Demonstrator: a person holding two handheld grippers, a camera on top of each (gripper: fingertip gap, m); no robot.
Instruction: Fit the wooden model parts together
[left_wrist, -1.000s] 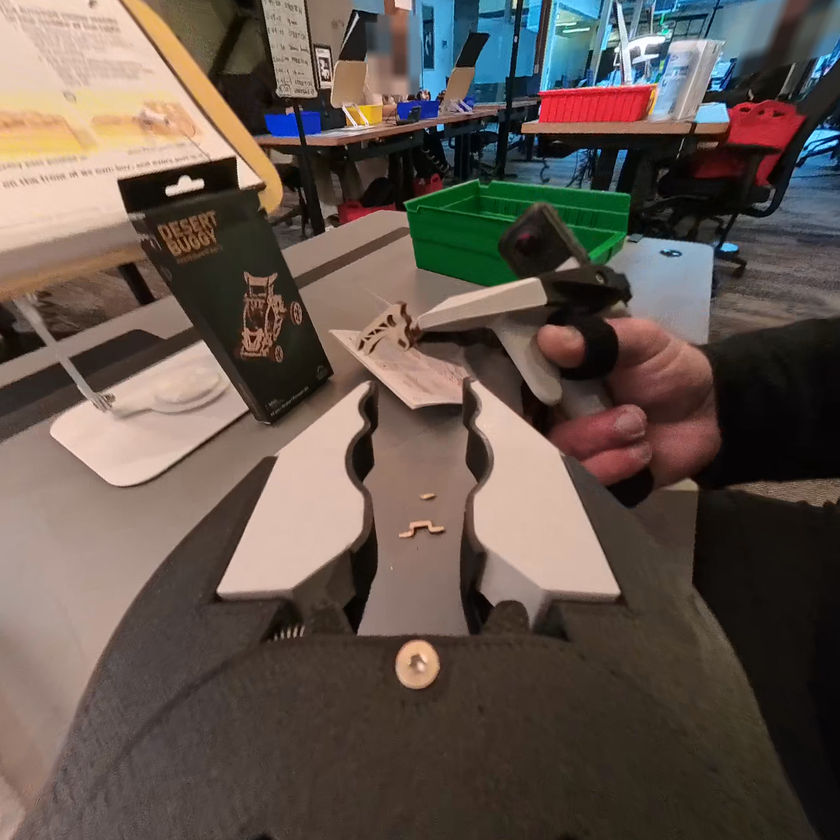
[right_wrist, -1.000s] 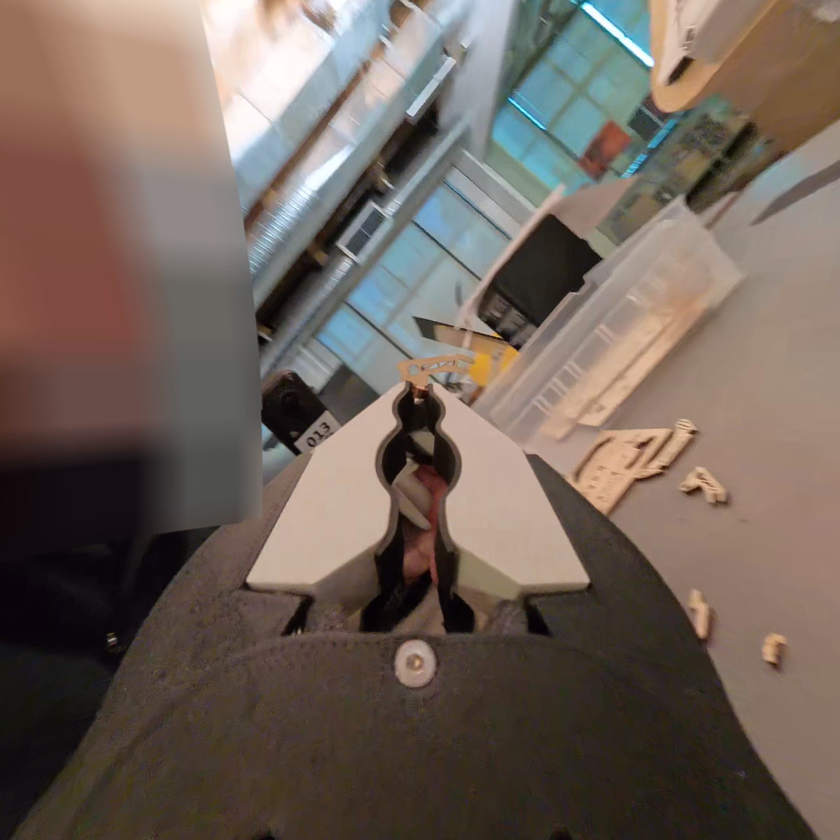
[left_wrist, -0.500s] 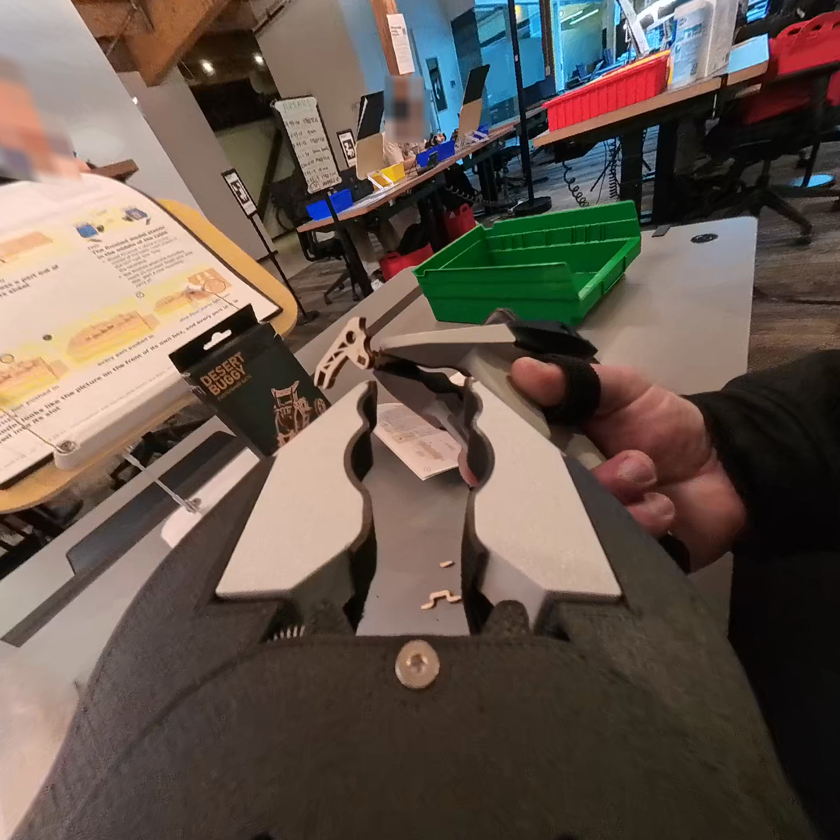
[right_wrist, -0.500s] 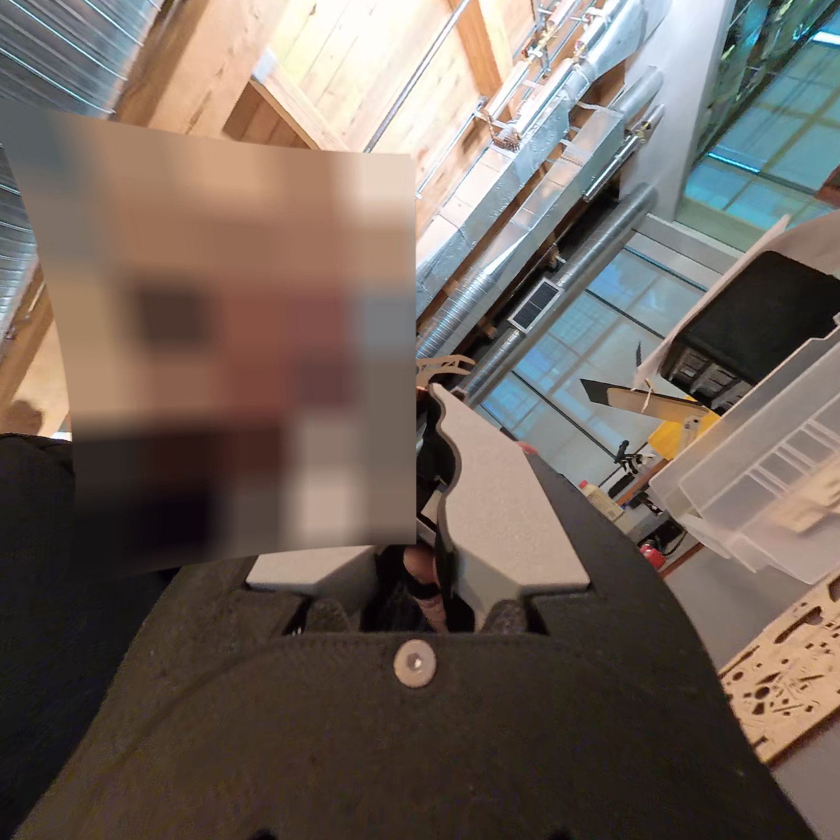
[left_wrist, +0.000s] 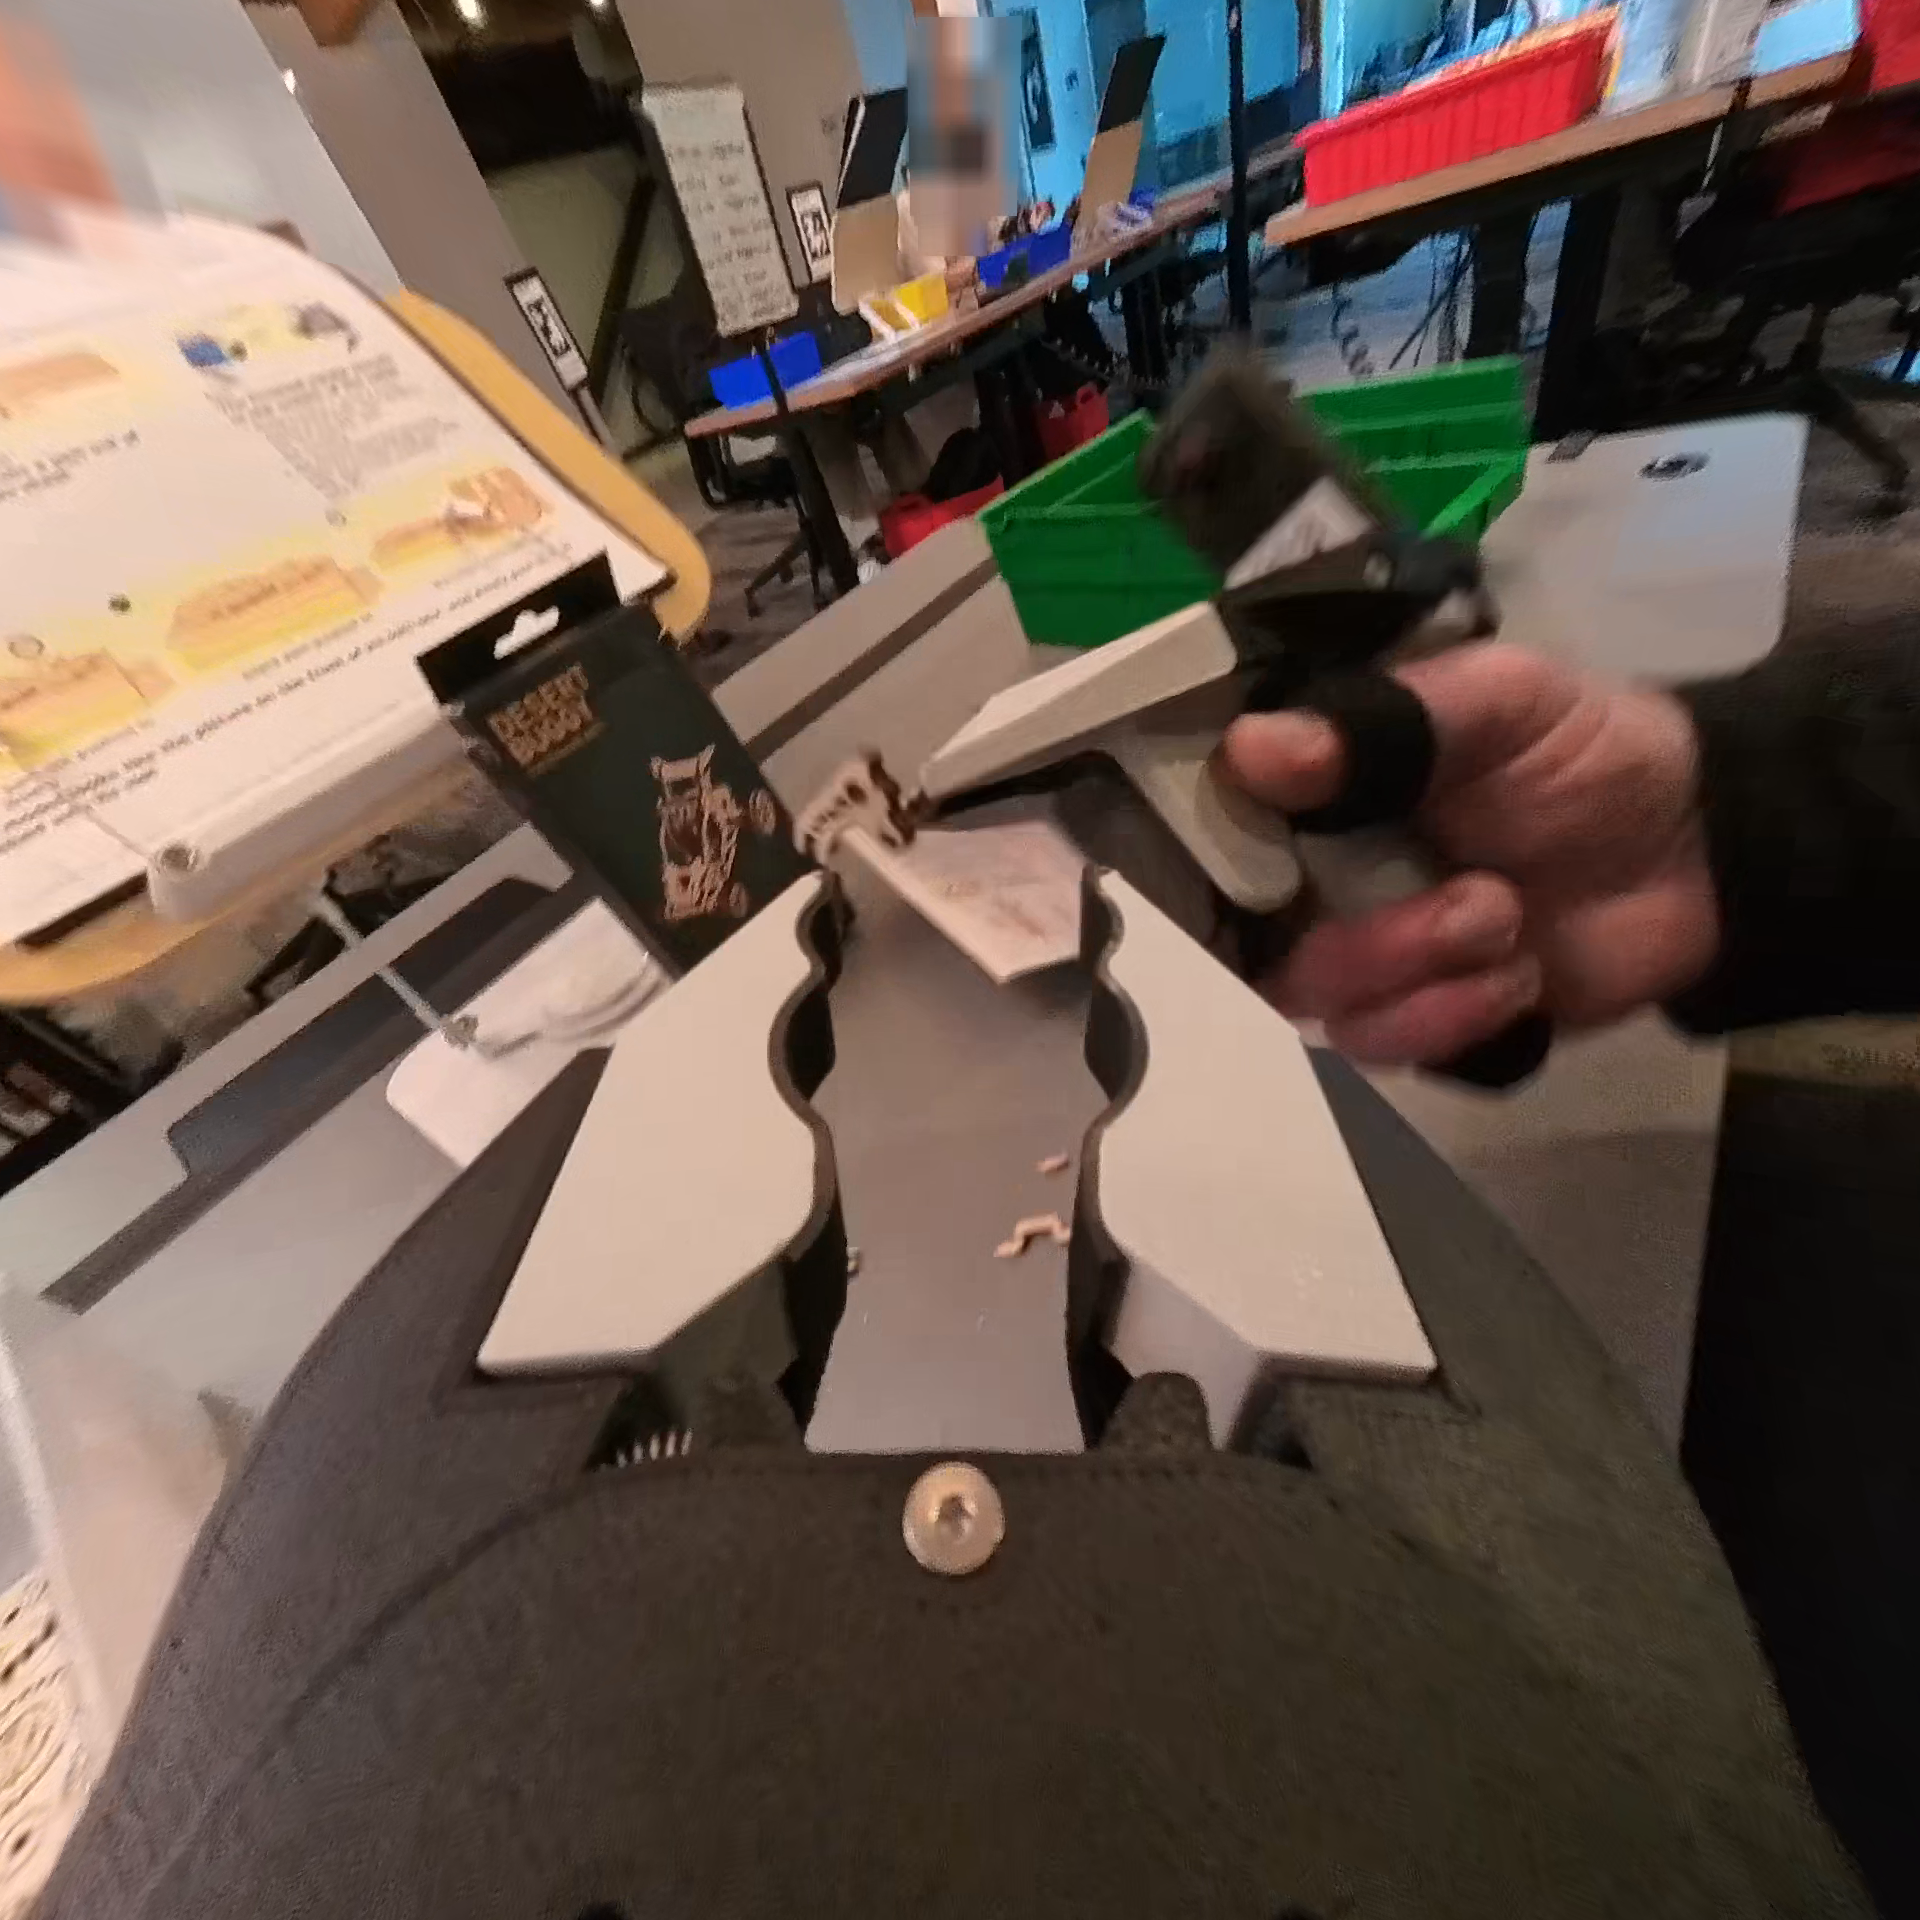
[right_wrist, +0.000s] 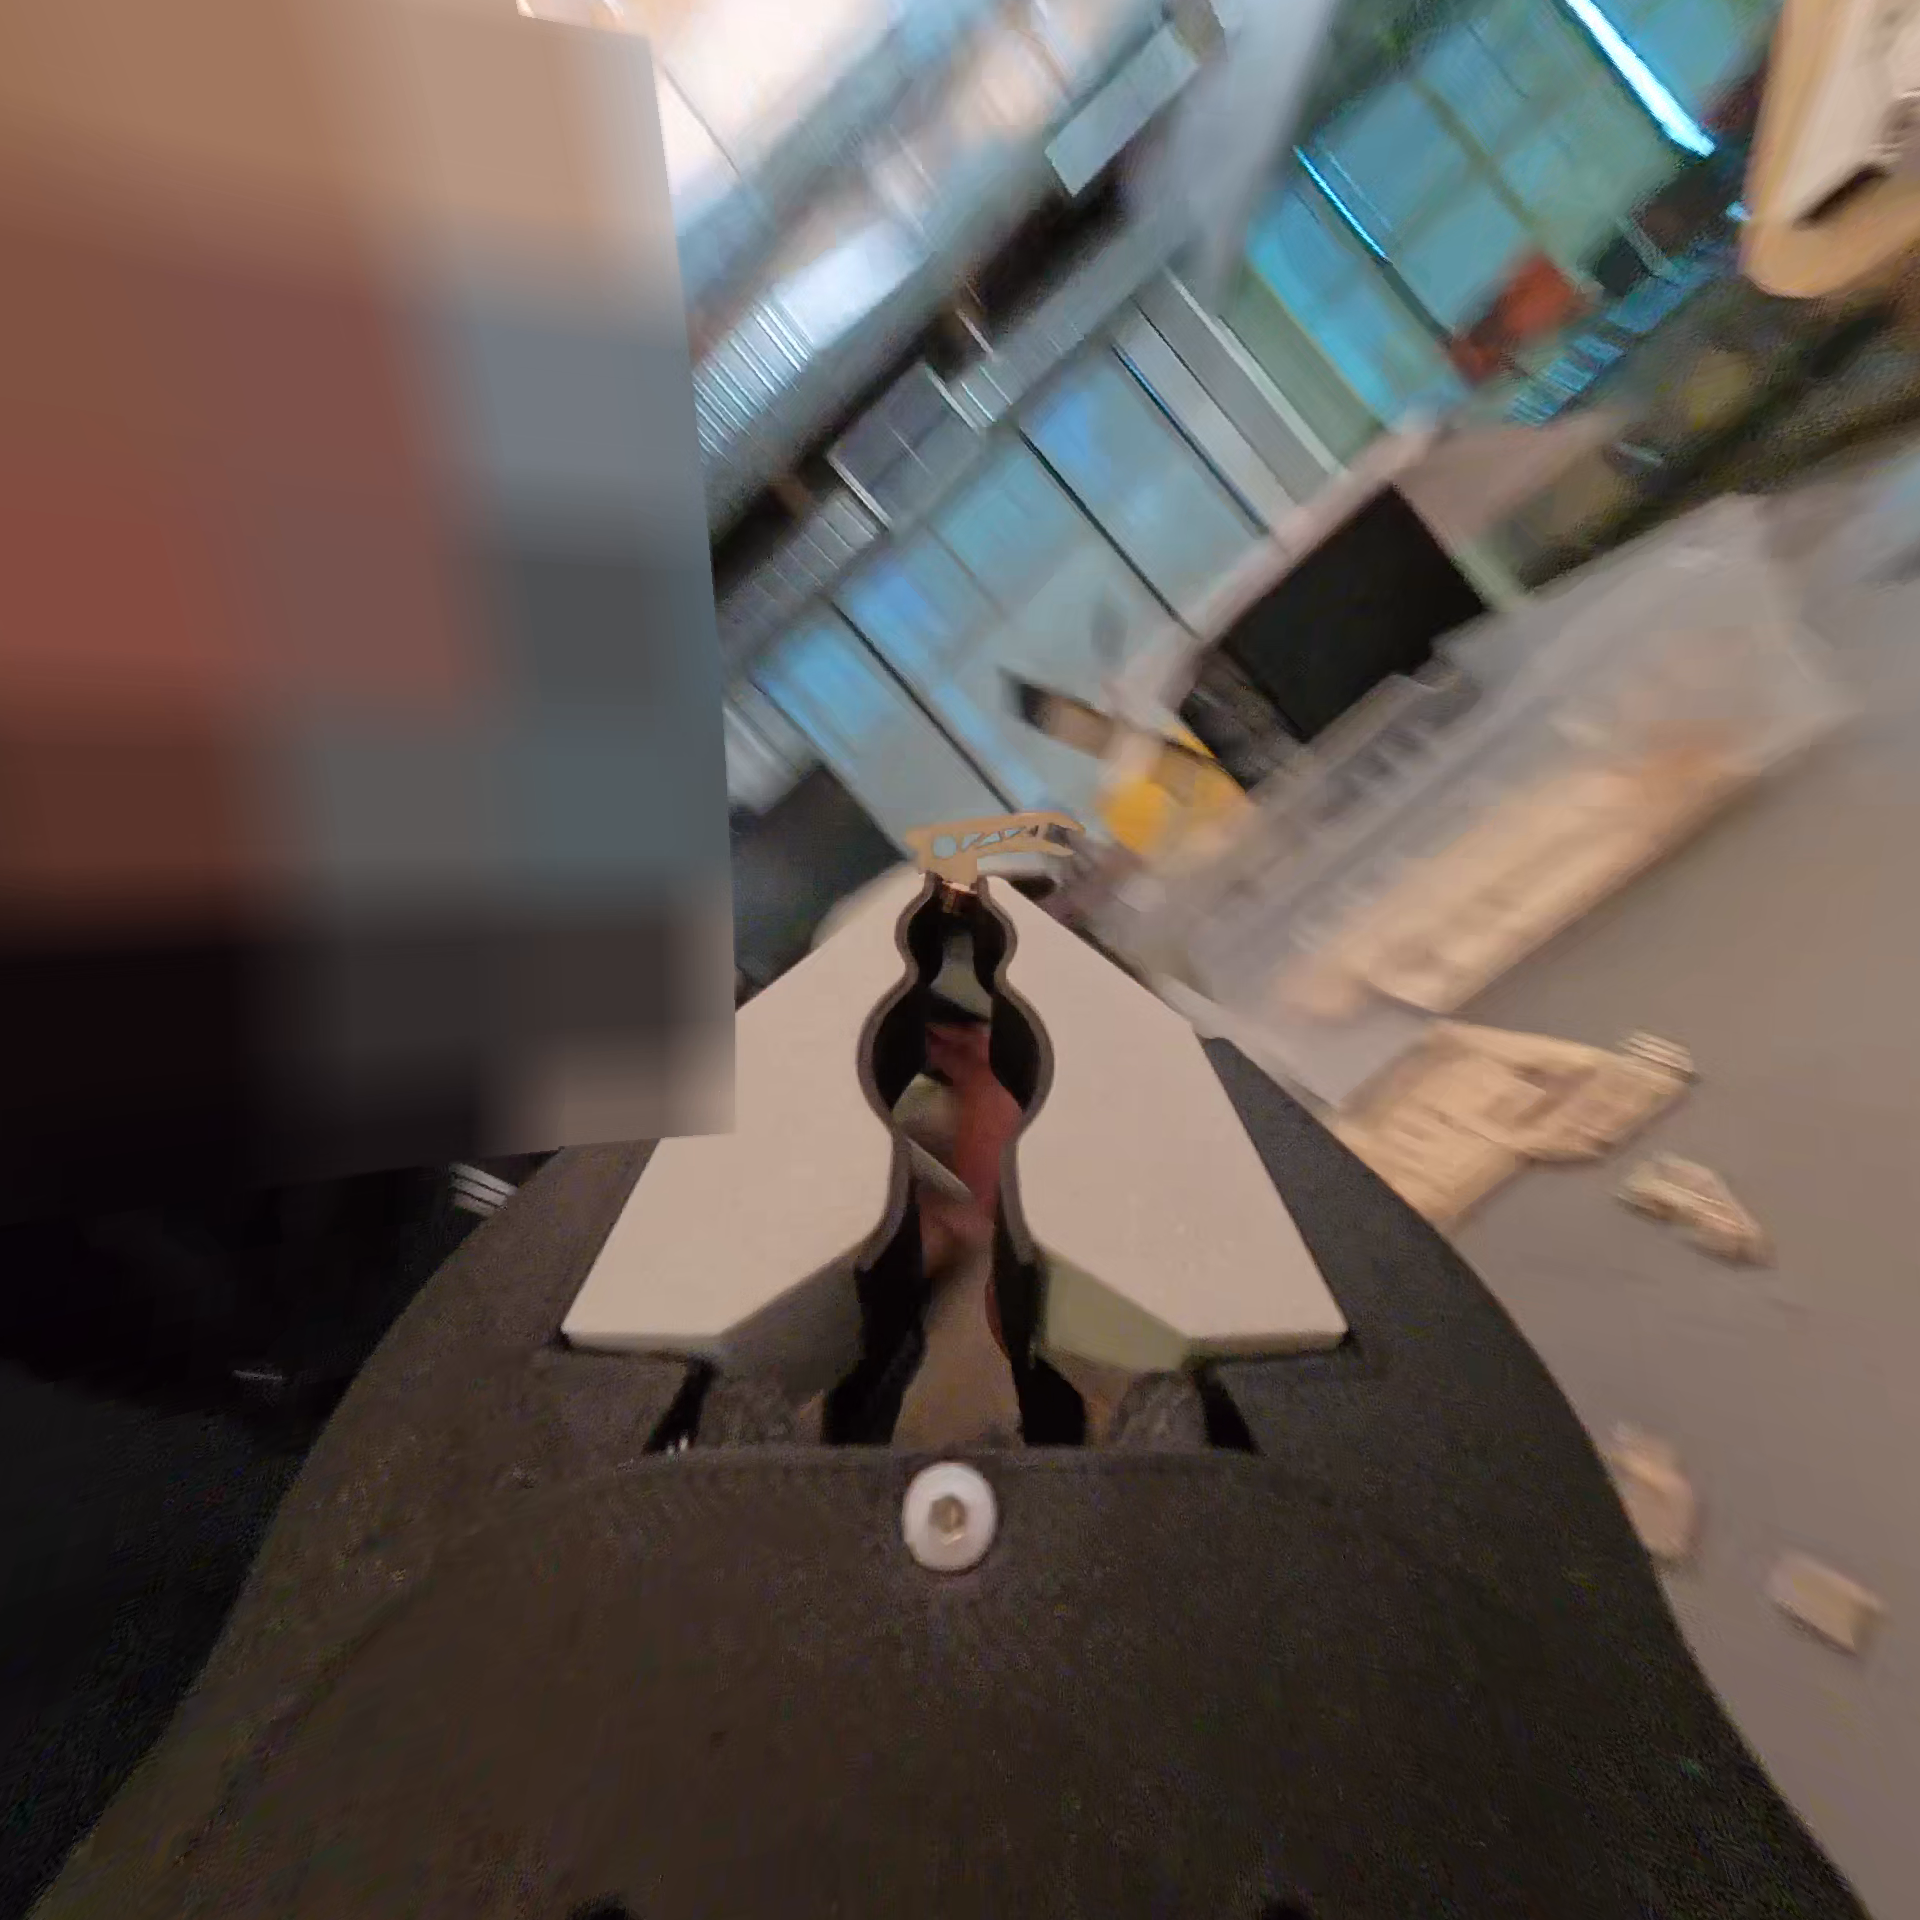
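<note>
Two close, forward-facing wrist views

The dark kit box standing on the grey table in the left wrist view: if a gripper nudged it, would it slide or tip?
Probably tip. The dark kit box looks tall and thin and already leans on a narrow bottom edge. It looks like light card packaging with a hang tab, so little weight steadies it. The grey table looks smooth, so some sliding is possible.

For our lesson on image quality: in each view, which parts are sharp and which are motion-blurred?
Left wrist view: own tool fairly sharp; the hand and packet smeared. Right wrist view: tool and wooden part crisp; clear bin and table parts streaked.
</note>
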